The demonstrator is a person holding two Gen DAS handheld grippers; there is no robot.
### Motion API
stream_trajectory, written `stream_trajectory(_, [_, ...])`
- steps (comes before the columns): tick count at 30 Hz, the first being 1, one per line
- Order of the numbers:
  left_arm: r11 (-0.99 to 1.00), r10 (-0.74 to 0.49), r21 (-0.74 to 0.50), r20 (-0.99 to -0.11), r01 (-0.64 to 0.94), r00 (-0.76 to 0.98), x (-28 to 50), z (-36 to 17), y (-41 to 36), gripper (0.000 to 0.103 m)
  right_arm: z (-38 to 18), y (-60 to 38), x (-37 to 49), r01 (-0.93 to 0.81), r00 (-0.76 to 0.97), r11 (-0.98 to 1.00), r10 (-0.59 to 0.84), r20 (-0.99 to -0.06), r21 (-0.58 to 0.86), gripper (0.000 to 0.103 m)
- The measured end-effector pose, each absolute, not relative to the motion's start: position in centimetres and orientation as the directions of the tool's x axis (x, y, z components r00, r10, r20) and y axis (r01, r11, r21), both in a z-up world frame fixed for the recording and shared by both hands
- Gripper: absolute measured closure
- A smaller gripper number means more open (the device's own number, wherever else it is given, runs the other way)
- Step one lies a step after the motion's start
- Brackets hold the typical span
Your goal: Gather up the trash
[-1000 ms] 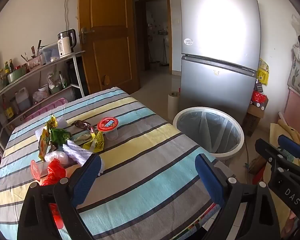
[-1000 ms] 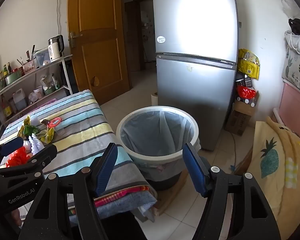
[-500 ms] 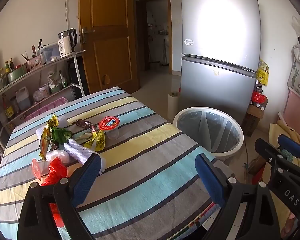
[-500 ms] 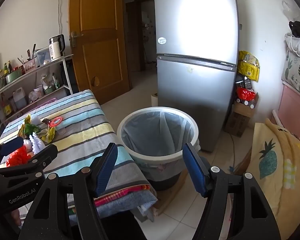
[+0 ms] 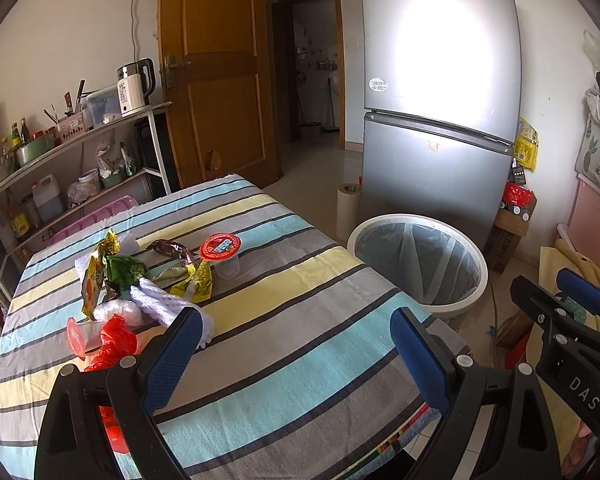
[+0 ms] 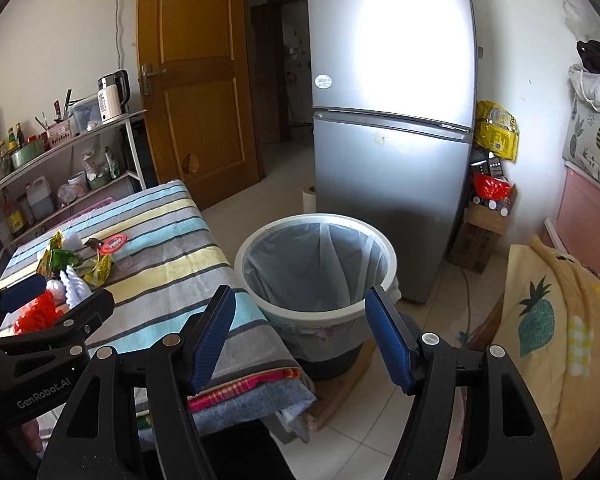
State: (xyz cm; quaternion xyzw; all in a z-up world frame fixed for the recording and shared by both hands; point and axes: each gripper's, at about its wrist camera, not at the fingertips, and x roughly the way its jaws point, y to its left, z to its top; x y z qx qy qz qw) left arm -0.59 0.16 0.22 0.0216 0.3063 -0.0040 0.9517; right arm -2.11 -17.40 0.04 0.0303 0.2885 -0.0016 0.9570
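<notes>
Left gripper [image 5: 296, 344] and right gripper [image 6: 300, 332], both spread and empty: approach white crumpled wrapper [image 5: 168, 308] low, pinch its near edge, carry to lined bin [image 6: 316, 272].

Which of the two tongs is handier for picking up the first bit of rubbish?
Probably the left tongs: open, right by the wrapper pile. The right tongs hang open off the table, facing the bin.

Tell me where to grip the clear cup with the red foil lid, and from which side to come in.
Grip the clear cup across its plastic wall below the red foil lid, not on the overhanging lid. It stands upright at the right edge of the trash pile. Bring the open left gripper in from the bare striped tablecloth on its bin side; wrappers crowd its left.
</notes>
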Motion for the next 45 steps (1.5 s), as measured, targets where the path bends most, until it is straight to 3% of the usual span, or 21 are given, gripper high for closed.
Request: stream_trajectory(45, [0.999,0.011,0.037,-0.583,0.013,0.812,-0.71,0.33,0.44,0.007,0.18,-17.29,-2.21,0.017,0.836,0.998,0.016,-0.548,0.055,0.035])
